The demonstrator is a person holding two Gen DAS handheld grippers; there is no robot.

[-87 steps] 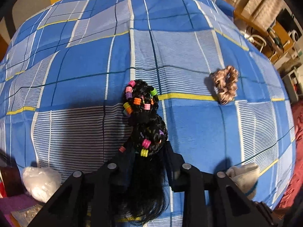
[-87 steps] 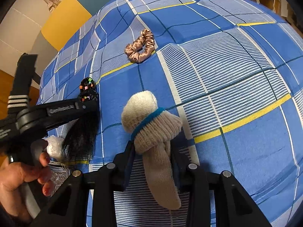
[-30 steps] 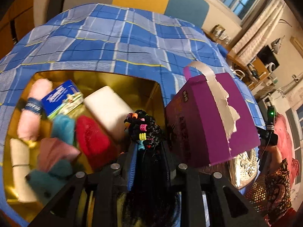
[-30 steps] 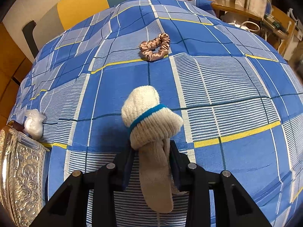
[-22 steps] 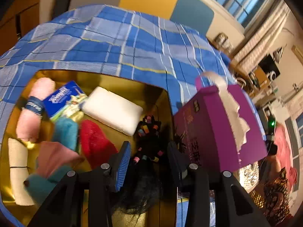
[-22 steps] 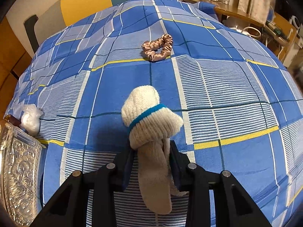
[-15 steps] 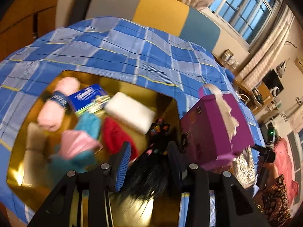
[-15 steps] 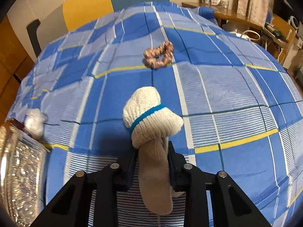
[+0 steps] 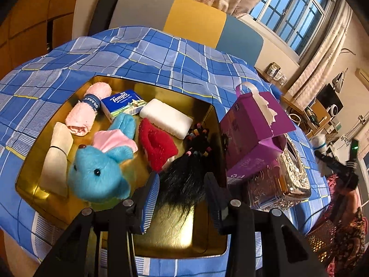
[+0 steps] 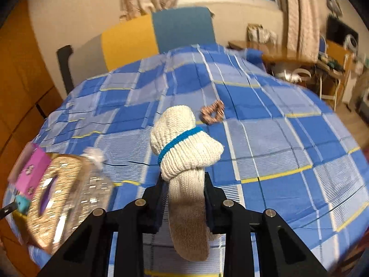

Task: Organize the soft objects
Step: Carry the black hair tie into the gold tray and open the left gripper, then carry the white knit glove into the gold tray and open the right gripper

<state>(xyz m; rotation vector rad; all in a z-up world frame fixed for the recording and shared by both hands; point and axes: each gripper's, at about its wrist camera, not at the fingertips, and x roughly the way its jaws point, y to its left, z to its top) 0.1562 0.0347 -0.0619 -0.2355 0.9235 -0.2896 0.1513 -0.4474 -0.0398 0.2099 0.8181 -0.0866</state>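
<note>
Right hand-held gripper point(image 10: 183, 192): clamped on rolled cream knitted sock with blue band point(image 10: 184, 152), lifted above blue checked bed cover point(image 10: 288, 138). Soft, light, springy; best pinched at the narrow tail under the roll, as now. Left hand-held gripper point(image 9: 182, 191): jaws apart, nothing pressed, over black hairpiece with coloured beads point(image 9: 186, 161) lying in gold tin box point(image 9: 207, 237) at its 3 o'clock side. Brown satin scrunchie point(image 10: 212, 112) at sock's 1 o'clock: slippery, limp.

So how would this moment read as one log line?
left gripper: open, above black beaded hairpiece lying in gold box | right gripper: shut on cream knitted sock
</note>
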